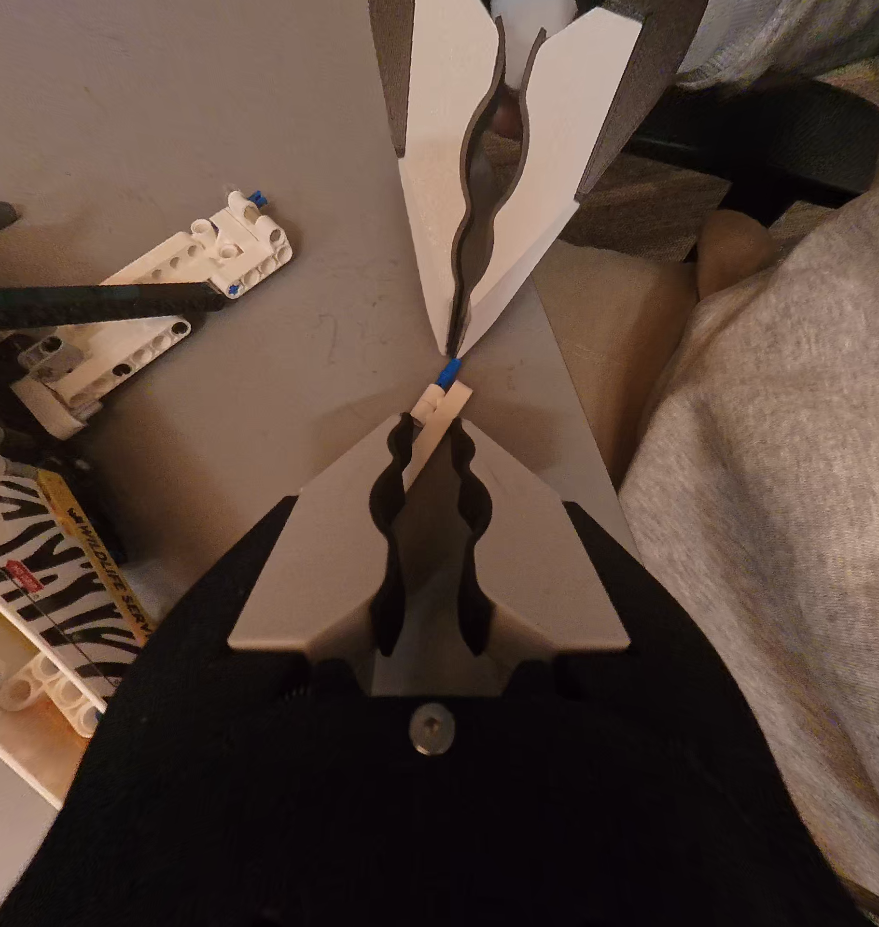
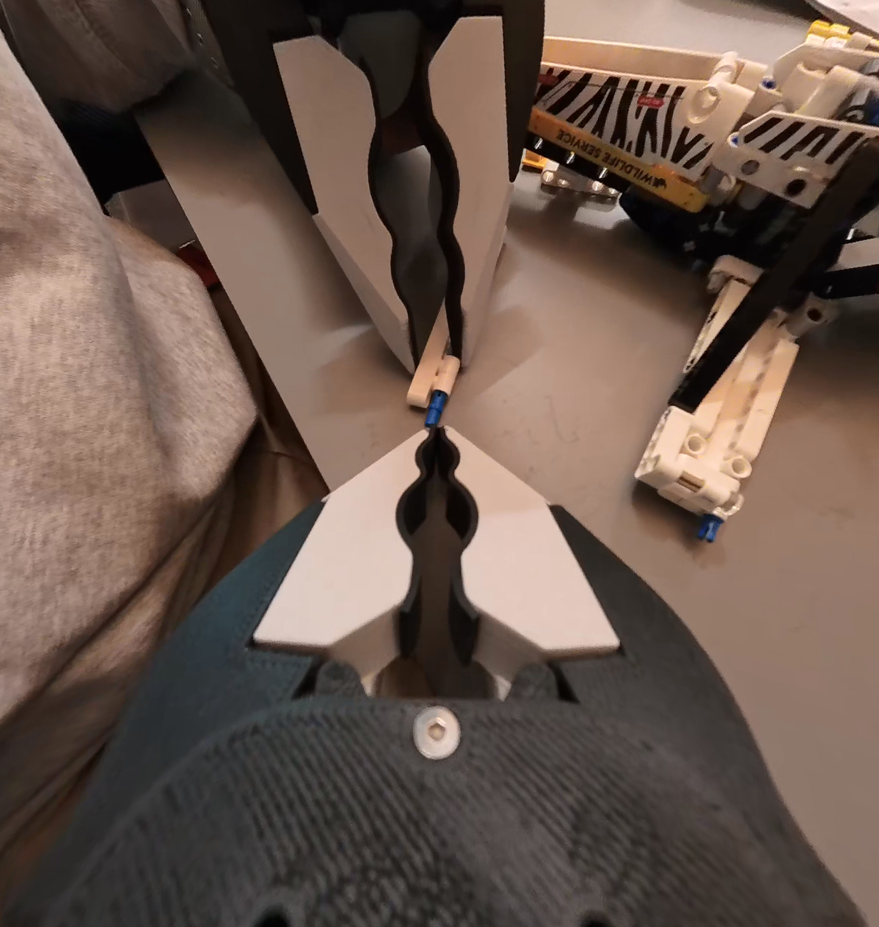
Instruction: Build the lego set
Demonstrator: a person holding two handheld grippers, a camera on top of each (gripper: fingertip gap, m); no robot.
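Our left gripper (image 1: 429,419) reaches up from the bottom centre of the left wrist view, its fingers pinched on a white piece. Our right gripper (image 1: 452,351) comes down from the top centre, tip to tip with it, fingers pressed together on a blue pin.

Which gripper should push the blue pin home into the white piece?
Probably the right gripper. It is shut on the blue pin's free end and lined up with it, so it can press straight in. The left gripper is clamped on the white piece and best just braces it.
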